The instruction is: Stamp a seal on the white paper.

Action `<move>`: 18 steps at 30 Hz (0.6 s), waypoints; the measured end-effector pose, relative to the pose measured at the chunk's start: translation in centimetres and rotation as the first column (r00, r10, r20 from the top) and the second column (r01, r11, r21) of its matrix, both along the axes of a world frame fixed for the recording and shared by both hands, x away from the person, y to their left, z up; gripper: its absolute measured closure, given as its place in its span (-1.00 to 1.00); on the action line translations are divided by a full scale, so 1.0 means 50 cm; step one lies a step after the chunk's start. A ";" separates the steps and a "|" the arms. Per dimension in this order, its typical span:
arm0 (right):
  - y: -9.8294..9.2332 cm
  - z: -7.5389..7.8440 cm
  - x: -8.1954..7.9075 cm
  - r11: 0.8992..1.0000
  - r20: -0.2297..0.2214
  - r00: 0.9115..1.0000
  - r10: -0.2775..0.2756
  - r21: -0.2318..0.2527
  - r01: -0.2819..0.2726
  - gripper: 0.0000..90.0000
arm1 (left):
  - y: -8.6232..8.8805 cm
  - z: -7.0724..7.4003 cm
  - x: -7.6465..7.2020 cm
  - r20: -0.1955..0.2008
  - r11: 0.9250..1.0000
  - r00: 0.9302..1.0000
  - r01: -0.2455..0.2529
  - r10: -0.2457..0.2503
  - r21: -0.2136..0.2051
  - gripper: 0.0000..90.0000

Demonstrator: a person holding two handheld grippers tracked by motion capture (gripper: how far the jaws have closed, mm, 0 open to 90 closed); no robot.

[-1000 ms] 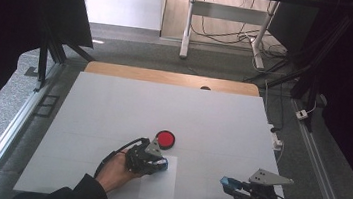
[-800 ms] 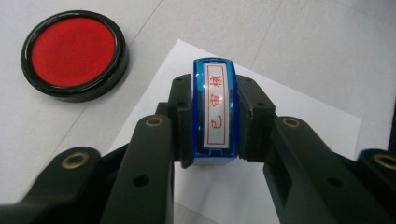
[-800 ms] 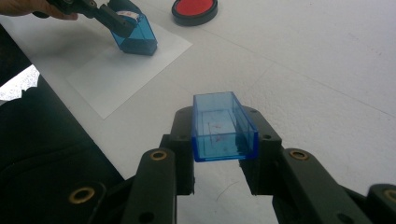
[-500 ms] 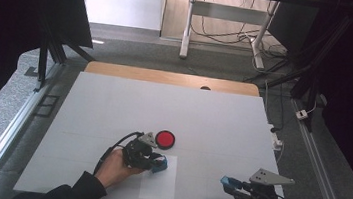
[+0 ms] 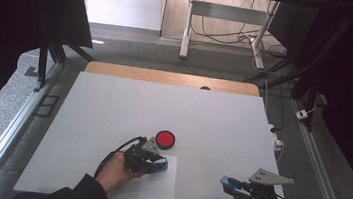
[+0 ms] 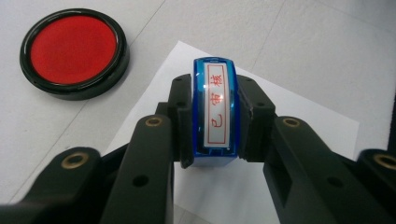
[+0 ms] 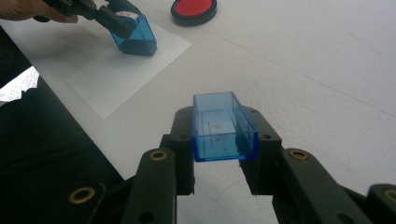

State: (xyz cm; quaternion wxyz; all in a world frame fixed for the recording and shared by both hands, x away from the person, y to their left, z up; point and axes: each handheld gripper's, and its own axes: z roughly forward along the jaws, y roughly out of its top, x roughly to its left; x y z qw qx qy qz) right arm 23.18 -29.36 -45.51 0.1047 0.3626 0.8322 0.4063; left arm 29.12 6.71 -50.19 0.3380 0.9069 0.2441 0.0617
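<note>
My left gripper (image 5: pixel 156 162) is shut on a blue stamp (image 6: pixel 218 112) with a white label in red characters. The stamp (image 5: pixel 161 164) stands tilted, with its lower end on the far edge of a white paper sheet (image 5: pixel 157 188). A round red ink pad (image 5: pixel 165 139) in a black case lies just beyond it, apart from the stamp. At the table's near right, my right gripper (image 5: pixel 229 182) is shut on a clear blue stamp cap (image 7: pixel 223 128), with its open side up, just above the table. In the right gripper view the stamp (image 7: pixel 134 35) and ink pad (image 7: pixel 194 9) lie farther off.
The white table (image 5: pixel 163 108) has a wooden strip along its far edge. Metal rails run down both sides, and a cable with a plug lies off the right edge (image 5: pixel 275 138). Desk legs and cables stand on the floor beyond.
The left hand has shifted slightly while the stamp stays at the paper's far edge. The right gripper and its cap have not moved.
</note>
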 end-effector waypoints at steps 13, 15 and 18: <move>0.001 0.000 0.000 1.000 -0.002 1.000 0.002 -0.004 -0.002 0.52 | 0.014 -0.008 0.018 -0.073 0.998 0.997 -0.010 0.005 -0.068 0.56; 0.001 -0.001 0.000 1.000 0.001 1.000 0.005 -0.001 -0.005 0.52 | 0.019 -0.010 0.025 -0.096 0.996 0.995 -0.015 0.007 -0.089 0.56; 0.001 -0.001 0.000 1.000 0.001 1.000 0.006 -0.002 -0.006 0.52 | 0.023 -0.013 0.031 -0.123 0.993 0.992 -0.024 0.010 -0.114 0.56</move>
